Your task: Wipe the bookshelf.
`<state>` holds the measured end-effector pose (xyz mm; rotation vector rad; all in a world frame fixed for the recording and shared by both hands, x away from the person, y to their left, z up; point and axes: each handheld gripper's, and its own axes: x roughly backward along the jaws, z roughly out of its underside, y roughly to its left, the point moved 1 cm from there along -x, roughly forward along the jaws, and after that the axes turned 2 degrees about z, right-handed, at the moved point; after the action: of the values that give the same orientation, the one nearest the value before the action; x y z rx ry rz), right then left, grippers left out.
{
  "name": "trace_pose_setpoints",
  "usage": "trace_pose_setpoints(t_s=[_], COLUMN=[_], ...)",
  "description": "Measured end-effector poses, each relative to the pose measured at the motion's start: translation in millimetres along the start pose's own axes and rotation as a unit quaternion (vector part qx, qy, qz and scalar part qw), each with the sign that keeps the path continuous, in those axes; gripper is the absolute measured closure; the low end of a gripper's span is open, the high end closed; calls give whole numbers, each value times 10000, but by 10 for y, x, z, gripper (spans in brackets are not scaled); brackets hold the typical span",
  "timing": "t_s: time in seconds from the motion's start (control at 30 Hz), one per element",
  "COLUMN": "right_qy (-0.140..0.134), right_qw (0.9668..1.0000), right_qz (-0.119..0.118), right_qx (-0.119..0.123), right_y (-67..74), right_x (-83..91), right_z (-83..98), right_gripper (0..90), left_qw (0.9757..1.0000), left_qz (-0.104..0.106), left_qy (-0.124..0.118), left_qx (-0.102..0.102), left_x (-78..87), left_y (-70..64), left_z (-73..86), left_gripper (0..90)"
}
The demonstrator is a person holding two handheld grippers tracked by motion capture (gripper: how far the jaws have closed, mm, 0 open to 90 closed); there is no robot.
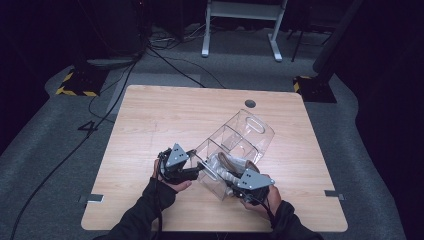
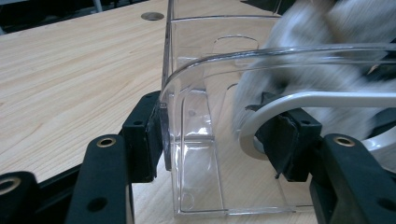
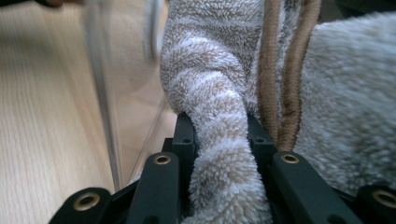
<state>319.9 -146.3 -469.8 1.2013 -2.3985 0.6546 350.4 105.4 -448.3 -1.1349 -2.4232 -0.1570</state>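
Observation:
A clear plastic bin with several compartments lies tilted on the wooden table. My left gripper holds the bin's near end. In the left gripper view its jaws stand on either side of the bin's curved clear wall, pads against it. A fuzzy grey-and-beige striped cloth with brown trim sits in the near compartment. My right gripper is shut on a fold of it. In the right gripper view the striped fold is pinched between the jaws, beside the bin's wall.
A round cable hole is in the table's far edge. Bare tabletop lies to the left and behind the bin. Beyond the table are a white desk frame, floor cables and yellow-black floor plates.

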Motion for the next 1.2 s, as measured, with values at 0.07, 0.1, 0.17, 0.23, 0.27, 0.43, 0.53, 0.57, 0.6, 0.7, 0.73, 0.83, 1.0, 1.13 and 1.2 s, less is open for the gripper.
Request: trace_pose_setpoints(t_s=[0.07, 0.1, 0.17, 0.23, 0.27, 0.43, 0.53, 0.57, 0.6, 0.7, 0.73, 0.83, 1.0, 1.13, 1.2], right_qy=[209, 343, 459, 464, 461, 392, 9, -141, -312, -549, -560, -376, 97, 292, 334], right_qw=[9997, 9993, 9986, 9984, 9985, 9990, 9999, 9997, 9992, 9981, 9981, 9992, 9999, 9993, 9991], right_qz=[-98, -147, -229, -313, -305, -195, 81, 142, 214, 272, 250, 150, -20, -219, -275], right_qx=[-4, 70, 133, -37, -59, 81, 114, 126, 114, 86, 54, 60, 77, 9, -27], right_y=[17, 23, 22, -3, 1, -35, -68, -85, -100, -145, -158, -142, -91, -45, -60], right_x=[-95, -141, -183, -169, -161, -61, 90, 151, 211, 301, 292, 211, 19, -100, -101], right_z=[107, 161, 230, 239, 249, 206, 39, -28, -90, -204, -196, -91, 131, 301, 327], right_gripper=[721, 720, 719, 719, 719, 725, 726, 726, 725, 725, 724, 724, 724, 724, 725], left_qw=[10000, 9999, 9999, 9999, 9998, 9999, 9998, 9998, 9997, 9997, 9997, 9996, 9996, 9996, 9996], left_qz=[37, 89, 101, 149, 175, 168, 207, 206, 219, 225, 228, 259, 283, 266, 263], left_qy=[-26, -39, -57, -53, -66, -26, -36, -49, -54, -54, -59, -76, -72, -62, -54], left_qx=[17, 29, 24, 27, 39, -27, -30, -28, -28, -35, -30, -31, -31, -45, -48], left_x=[5, 6, 8, 15, 15, 10, -3, -7, -10, -13, -13, -14, -15, -13, -12], left_y=[-1, 2, -5, -20, -32, -100, -140, -146, -151, -160, -163, -159, -155, -157, -159], left_z=[9, 12, 16, 20, 24, 11, 9, 9, 9, 10, 12, 15, 13, 11, 10], left_gripper=[437, 437, 435, 432, 429, 421, 413, 412, 411, 410, 410, 409, 408, 408, 409])
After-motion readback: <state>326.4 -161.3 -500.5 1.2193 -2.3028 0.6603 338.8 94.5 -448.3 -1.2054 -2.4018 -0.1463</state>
